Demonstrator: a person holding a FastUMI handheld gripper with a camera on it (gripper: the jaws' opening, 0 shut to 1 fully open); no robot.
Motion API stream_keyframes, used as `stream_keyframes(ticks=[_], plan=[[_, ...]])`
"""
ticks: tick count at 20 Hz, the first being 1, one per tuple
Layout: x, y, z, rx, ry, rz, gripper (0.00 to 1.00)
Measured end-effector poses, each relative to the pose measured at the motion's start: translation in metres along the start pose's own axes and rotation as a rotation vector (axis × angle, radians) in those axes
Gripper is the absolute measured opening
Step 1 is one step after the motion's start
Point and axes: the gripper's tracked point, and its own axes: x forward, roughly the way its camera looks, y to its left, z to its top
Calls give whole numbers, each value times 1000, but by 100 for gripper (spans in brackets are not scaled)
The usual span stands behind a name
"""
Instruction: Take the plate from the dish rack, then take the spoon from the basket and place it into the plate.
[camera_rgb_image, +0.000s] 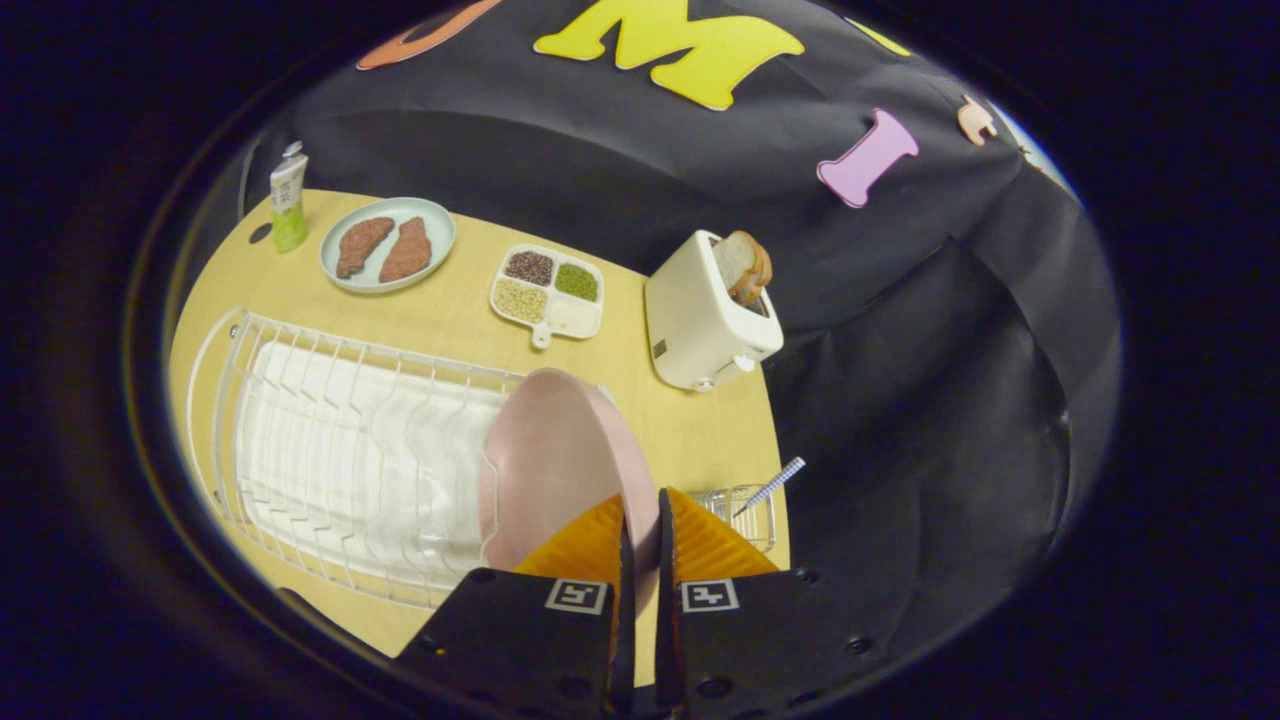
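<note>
the gripper (640, 525) was closed on the pink plate (560, 465), with the plate's rim pinched between the two fingers and both fingers pressing on it. the plate stood on edge at the end of the white wire dish rack (340, 470) nearest the fingers; whether it had come clear of the rack slots could not be told, since the fingers covered its lower edge.

the dish rack served as the landmark. a white drip mat (350, 450) lay inside the rack. beside the plate end of the rack sat a small wire basket (745, 510), partly hidden behind one finger, with the spoon (770, 487) leaning out of it; only the spoon's patterned handle showed, and its bowl was hidden. beyond the rack, on the yellow table (440, 320), stood a pale plate with two brown meat pieces (388, 245), a divided white tray of grains (548, 290), and a white toaster (705, 315) holding a bread slice (745, 265). a green and white tube (288, 200) stood beyond the rack's far end.

nothing lay between the plate and the basket.

the tube's label was too small to read. square coded markers showed on the gripper body; no other writing was legible.
</note>
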Motion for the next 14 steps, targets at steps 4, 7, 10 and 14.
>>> stream_keyframes(ticks=[4, 7, 10, 14], plan=[[-8, -6, -2, 17, -41, -53, 13], [-19, -19, -10, 43, -66, -40, 13], [-46, -39, -23, 95, -124, 9, 13], [-83, -43, -63, 154, -221, 163, 13]])
